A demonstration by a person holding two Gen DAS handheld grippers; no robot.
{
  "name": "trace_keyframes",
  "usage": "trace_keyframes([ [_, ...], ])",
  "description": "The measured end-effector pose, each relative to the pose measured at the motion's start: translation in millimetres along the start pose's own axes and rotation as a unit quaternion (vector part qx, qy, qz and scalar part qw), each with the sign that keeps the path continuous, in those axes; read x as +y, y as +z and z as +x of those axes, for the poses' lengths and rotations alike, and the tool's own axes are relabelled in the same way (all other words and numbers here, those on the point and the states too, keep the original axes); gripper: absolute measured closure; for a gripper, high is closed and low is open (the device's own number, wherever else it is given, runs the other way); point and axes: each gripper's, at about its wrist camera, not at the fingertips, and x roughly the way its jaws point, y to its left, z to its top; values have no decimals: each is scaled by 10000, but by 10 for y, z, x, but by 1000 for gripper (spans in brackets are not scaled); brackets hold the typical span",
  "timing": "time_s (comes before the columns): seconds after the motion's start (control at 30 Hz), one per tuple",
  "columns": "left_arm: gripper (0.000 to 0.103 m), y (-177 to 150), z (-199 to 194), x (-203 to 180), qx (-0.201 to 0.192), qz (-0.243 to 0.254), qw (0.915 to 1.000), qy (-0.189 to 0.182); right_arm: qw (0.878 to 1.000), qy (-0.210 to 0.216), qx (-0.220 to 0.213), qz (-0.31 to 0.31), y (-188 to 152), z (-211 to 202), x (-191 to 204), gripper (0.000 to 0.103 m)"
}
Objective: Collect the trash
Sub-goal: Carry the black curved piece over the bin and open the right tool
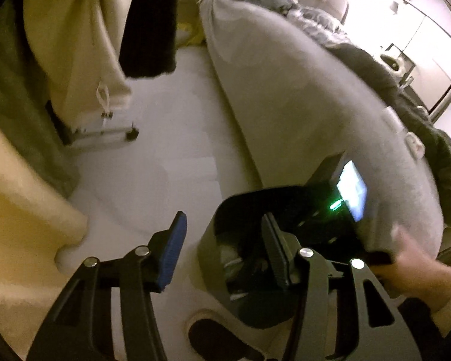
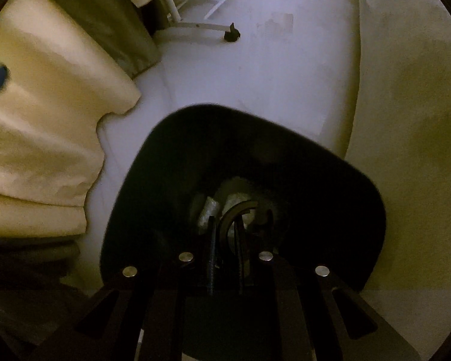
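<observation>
A black trash bin (image 1: 207, 258) stands on the pale floor beside the bed. My left gripper (image 1: 222, 219) hovers above its near rim, blue pads (image 1: 173, 252) apart and nothing between them. The right gripper's body with its lit screen (image 1: 350, 192) hangs over the bin, held by a hand (image 1: 421, 270). In the right wrist view the right gripper (image 2: 227, 237) points straight down into the bin (image 2: 195, 120). It is shut on a dark curved piece (image 2: 236, 209), which I cannot identify. Pale crumpled trash (image 2: 209, 210) lies at the bin's bottom.
A bed with a grey cover (image 1: 300, 90) and a dark blanket (image 1: 406, 105) runs along the right. Clothes (image 1: 75, 30) hang at left above a white rack foot with a castor (image 2: 231, 34). Cream fabric (image 2: 45, 120) crowds the left. A dark-soled slipper (image 1: 207, 334) lies near the bin.
</observation>
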Motion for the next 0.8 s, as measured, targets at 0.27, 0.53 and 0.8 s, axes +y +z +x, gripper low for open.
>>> trace_keyframes([
  [0.27,49,211,-219,-111,-456,183,9988,20,9996,-31,276,-40,-77,223,-15,91],
  [0.53,46,426,-428,-192,-760,198,9968,164,9994,-123,309,-72,-154,117,-59,55],
  [0.8,42,565,-534,-290,-932,269,9947,352,9995,-61,-210,-229,-216,-307,-67,45],
])
